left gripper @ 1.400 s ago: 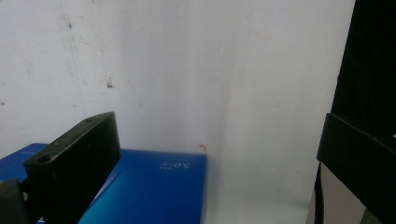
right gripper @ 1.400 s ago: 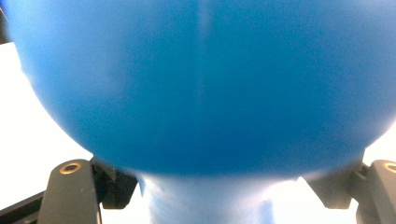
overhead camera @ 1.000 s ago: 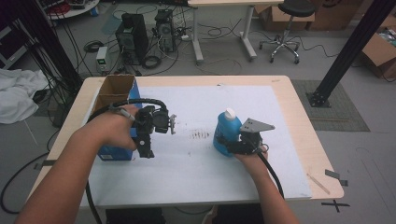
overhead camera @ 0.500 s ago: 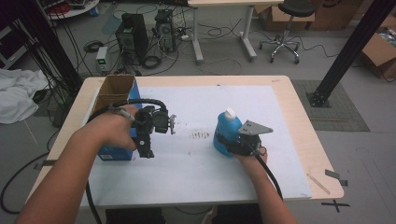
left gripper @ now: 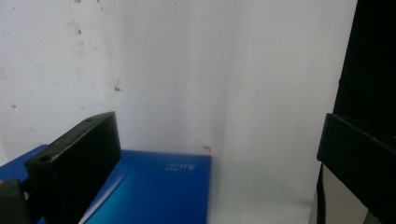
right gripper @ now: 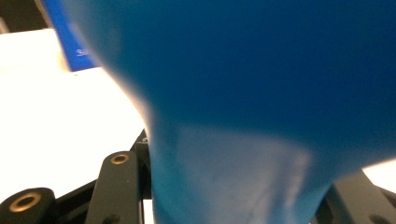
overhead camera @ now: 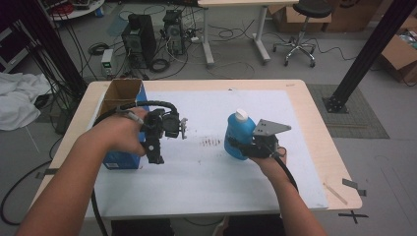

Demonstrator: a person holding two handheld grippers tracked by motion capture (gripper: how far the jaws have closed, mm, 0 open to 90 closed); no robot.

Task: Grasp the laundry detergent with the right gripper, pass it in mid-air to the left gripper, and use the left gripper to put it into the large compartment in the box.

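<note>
A blue bottle (overhead camera: 237, 132) with a white cap (overhead camera: 241, 115) stands upright at the middle right of the white mat (overhead camera: 221, 187). My right gripper (overhead camera: 244, 147) grips its lower body from the near side; its jaws have just been closing and now press on the bottle. In the right gripper view the bottle (right gripper: 243, 93) fills the space between the black fingers (right gripper: 116, 186). My left gripper (overhead camera: 156, 151) hangs over the mat's left part, pointing down beside a blue box (overhead camera: 118, 160). Its jaws (left gripper: 219, 154) stand wide open with nothing between them, above the box (left gripper: 154, 191).
An open brown cardboard box (overhead camera: 120, 93) stands at the table's far left corner. Small brown stains (overhead camera: 211, 142) mark the mat between the grippers. Cables trail from both grippers toward the near edge. Computers, a stool and boxes are on the floor beyond.
The right gripper has closed in on the blue bottle and risen slightly with it. The left hand and its gripper have stayed put.
</note>
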